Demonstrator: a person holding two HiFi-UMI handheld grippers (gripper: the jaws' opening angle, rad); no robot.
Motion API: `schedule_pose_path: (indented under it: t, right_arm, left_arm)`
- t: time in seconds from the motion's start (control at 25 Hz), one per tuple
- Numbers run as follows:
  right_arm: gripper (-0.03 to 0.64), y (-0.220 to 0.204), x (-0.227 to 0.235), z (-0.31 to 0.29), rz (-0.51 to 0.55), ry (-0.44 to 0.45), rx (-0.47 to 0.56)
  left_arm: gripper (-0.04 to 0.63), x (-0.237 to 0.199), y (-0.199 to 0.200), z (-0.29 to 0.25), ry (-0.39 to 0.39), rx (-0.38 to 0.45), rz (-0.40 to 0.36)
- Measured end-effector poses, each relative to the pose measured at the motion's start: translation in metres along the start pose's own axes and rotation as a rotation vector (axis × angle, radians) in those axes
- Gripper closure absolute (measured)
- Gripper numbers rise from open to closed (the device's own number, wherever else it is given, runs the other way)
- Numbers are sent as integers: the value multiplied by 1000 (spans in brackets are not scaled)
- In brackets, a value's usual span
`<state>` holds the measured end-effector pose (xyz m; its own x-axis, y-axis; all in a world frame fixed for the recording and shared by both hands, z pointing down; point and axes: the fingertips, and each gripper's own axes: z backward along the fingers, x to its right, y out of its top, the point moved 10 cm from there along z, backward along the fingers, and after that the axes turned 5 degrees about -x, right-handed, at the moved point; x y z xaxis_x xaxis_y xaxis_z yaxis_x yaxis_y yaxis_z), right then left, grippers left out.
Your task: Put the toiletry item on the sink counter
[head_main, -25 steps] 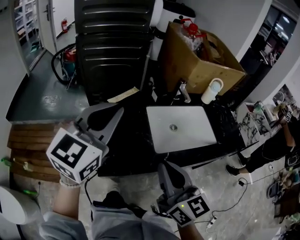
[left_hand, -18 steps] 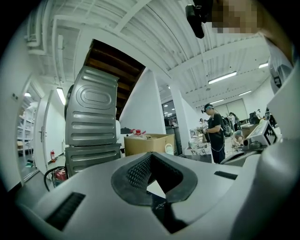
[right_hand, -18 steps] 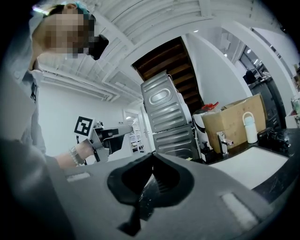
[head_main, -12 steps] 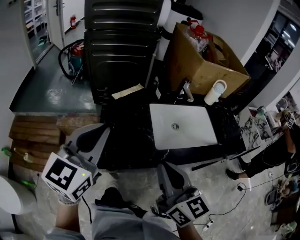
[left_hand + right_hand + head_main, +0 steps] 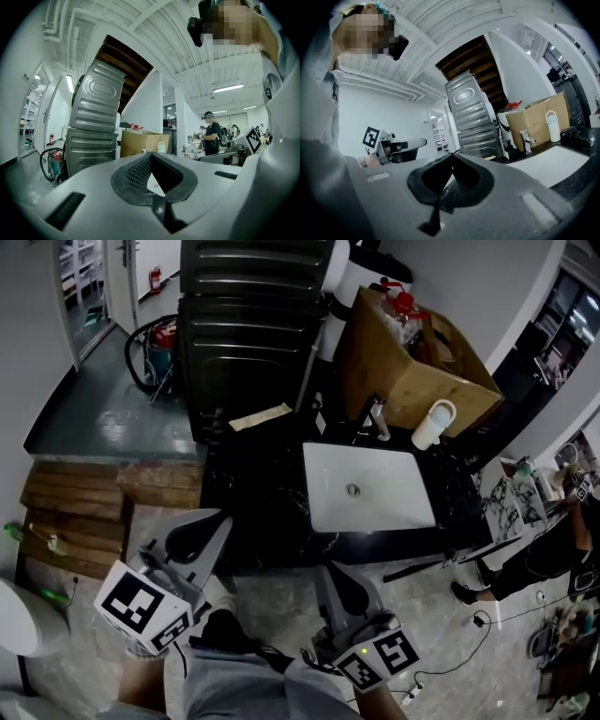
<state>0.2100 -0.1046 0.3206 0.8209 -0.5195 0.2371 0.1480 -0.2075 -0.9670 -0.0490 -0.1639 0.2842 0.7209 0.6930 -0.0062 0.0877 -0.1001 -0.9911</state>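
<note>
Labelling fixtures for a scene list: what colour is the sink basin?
White; the sink basin shows best in the head view.

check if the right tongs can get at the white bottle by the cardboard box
Probably yes: only the bare basin lies between the right tongs and the white bottle. The tongs are shut and empty, so they must open first; the cardboard box stands close behind the bottle.

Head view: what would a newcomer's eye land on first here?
The white rectangular sink basin glows at centre, set in the black counter. Behind it, to the right, stands a brown cardboard box with a white cylindrical bottle in front of it. A dark ribbed metal cabinet looms top centre.
</note>
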Motion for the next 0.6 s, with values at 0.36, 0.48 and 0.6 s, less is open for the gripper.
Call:
schedule_pose_path:
  t: [0.36, 0.48, 0.6]
  right_arm:
    - [618, -8, -7, 10, -12, -9, 3]
    - [618, -9, -7, 15, -11, -14, 1]
    - [618, -9, -8, 19, -5, -14, 4]
  left_arm:
    - [591, 21, -1, 14, -24, 34, 5]
    - [591, 29, 4, 16, -37, 50, -12]
    - [591, 35, 6, 17, -50, 62, -19]
